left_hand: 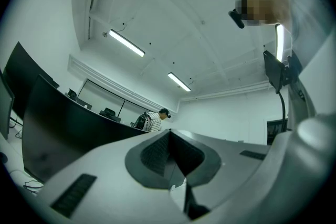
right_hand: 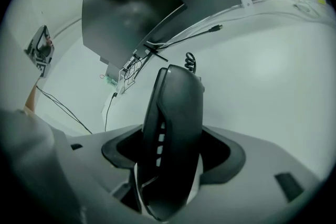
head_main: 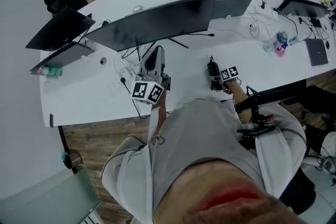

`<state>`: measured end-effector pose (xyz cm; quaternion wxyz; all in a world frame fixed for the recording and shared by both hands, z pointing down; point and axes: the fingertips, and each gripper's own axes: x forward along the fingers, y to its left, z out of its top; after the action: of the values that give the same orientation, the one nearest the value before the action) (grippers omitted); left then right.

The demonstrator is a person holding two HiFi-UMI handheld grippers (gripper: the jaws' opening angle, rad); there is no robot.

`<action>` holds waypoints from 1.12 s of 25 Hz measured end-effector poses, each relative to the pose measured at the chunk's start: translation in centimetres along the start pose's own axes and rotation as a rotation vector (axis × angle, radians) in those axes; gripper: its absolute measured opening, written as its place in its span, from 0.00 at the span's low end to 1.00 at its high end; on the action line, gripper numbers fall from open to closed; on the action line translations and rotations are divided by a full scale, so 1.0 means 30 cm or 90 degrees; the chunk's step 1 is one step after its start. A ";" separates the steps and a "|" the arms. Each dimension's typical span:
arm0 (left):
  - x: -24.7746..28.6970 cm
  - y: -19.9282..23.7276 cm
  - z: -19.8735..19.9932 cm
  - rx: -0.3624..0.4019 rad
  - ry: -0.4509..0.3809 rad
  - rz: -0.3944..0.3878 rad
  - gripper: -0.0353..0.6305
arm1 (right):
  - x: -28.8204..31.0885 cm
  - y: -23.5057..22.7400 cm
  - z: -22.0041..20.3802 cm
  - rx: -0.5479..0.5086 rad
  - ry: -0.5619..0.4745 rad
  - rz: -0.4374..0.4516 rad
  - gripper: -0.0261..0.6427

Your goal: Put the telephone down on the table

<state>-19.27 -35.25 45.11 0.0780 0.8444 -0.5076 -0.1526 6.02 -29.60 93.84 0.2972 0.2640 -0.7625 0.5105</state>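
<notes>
Jaws of the right gripper (right_hand: 173, 150) are clamped on a black plastic telephone handset (right_hand: 177, 97). Only the right gripper view shows this clearly: the handset stands on edge, with a row of pale marks down its side and a black coiled cord (right_hand: 190, 58) at its far end. Head view shows the handset only as a small dark shape over the near edge of the curved white table (head_main: 94, 97), just right of the person's torso. Can't tell if it touches the tabletop.

Left gripper (left_hand: 169, 136) view shows its jaws closed together with nothing between them, aimed up at a white ceiling with long strip lights (left_hand: 126, 43). A distant person in a striped shirt (left_hand: 153, 121) shows only there.

In the head view the left gripper is tilted up over the table in front of the wide dark monitors (head_main: 157, 21), with its marker cube (head_main: 147, 92) toward the person. Both forearms reach forward and the grippers are apart.
</notes>
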 end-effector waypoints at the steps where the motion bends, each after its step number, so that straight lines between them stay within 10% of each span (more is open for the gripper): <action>1: 0.000 0.000 0.009 -0.001 -0.001 0.003 0.07 | -0.004 -0.005 0.008 -0.010 0.001 -0.014 0.50; 28: -0.024 0.014 0.000 0.004 0.009 0.021 0.07 | -0.308 -0.013 0.235 -0.057 -0.220 -0.237 0.50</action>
<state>-19.94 -34.82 45.37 0.0812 0.8372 -0.5213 -0.1439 11.33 -35.40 85.28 0.2629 0.4697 -0.7618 0.3604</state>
